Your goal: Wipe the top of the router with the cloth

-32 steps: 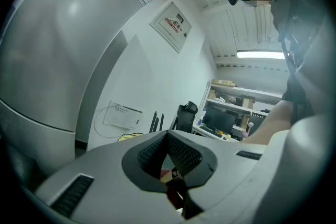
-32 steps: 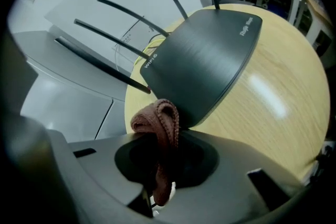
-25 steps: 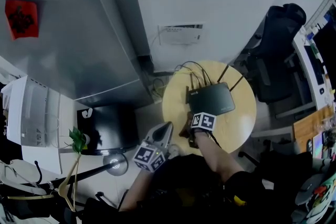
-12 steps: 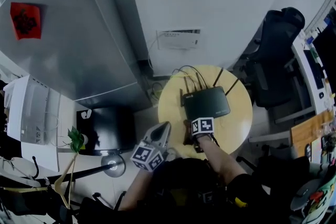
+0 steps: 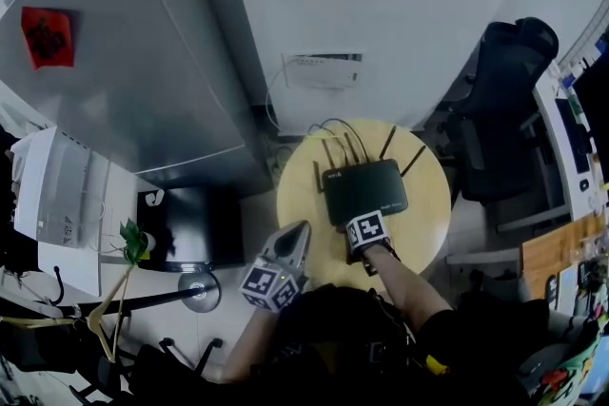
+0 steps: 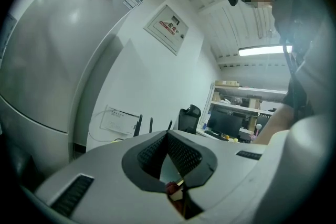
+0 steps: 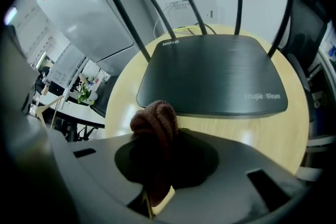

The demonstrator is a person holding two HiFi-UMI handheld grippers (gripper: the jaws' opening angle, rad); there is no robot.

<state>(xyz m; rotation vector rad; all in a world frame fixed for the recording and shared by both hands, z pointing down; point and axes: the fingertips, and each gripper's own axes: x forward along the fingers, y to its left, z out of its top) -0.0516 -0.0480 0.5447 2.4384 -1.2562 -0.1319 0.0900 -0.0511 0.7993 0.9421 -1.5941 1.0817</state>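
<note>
A dark grey router (image 5: 364, 190) with several upright antennas lies on a round pale-wood table (image 5: 423, 204). In the right gripper view the router (image 7: 212, 75) fills the middle, and a bunched reddish-brown cloth (image 7: 155, 122) sticks up just before its near left corner. My right gripper (image 7: 157, 136) is shut on that cloth, and in the head view this gripper (image 5: 362, 222) sits at the router's near edge. My left gripper (image 5: 303, 229) hangs off the table's near left side. Seen along its jaws, the left gripper (image 6: 167, 137) is shut on nothing and points up at the wall.
A tall grey fridge (image 5: 114, 62) stands at the left, and a white wall box (image 5: 324, 69) feeds cables down behind the table. A black office chair (image 5: 504, 109) is close on the right. A black box (image 5: 190, 228) and a plant (image 5: 133, 247) sit on the floor at the left.
My right gripper with the cloth has shifted a little to the right along the router's near edge. The head camera has drifted, and the left gripper has stayed in place.
</note>
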